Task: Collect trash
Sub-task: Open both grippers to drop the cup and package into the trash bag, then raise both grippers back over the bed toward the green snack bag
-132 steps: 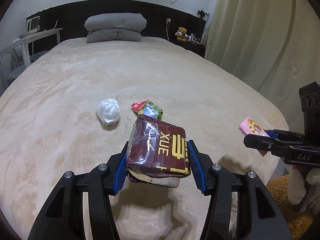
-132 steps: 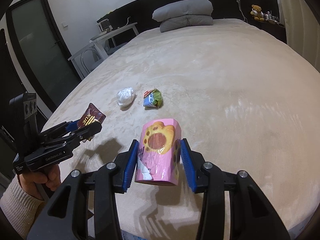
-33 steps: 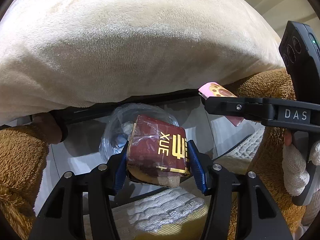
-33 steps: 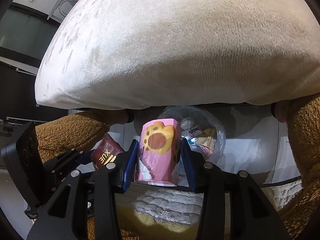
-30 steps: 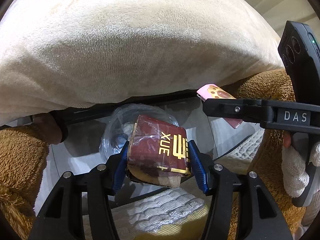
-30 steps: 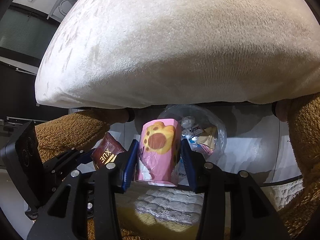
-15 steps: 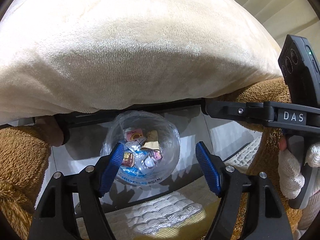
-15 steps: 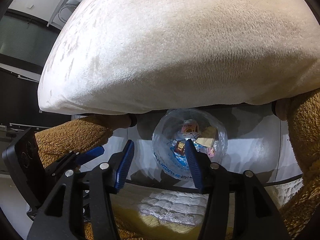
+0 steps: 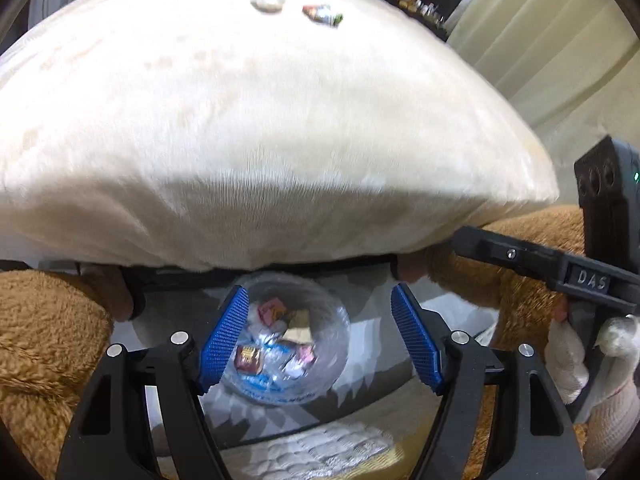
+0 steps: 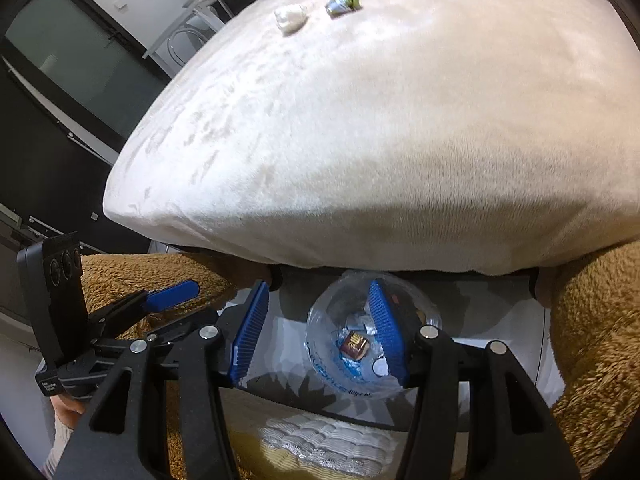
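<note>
A bin lined with a clear bag stands on the floor under the bed's edge. In it lie the dark red wrapper, the pink wrapper and other scraps. My left gripper hangs open above the bin with nothing between its blue pads. In the right wrist view the right gripper is open and empty over the same bin, with the dark red wrapper below it. Far up on the bed lie a white crumpled ball and a colourful wrapper.
The cream blanket of the bed bulges over the bin. A brown fluffy rug lies on both sides, with a quilted mat in front. A dark glass door and a chair are left of the bed, and a curtain is to its right.
Both grippers have opened and let go: the dark red wrapper and the pink wrapper dropped into the bin. Both have risen and tilted up, bringing the bed top into view.
</note>
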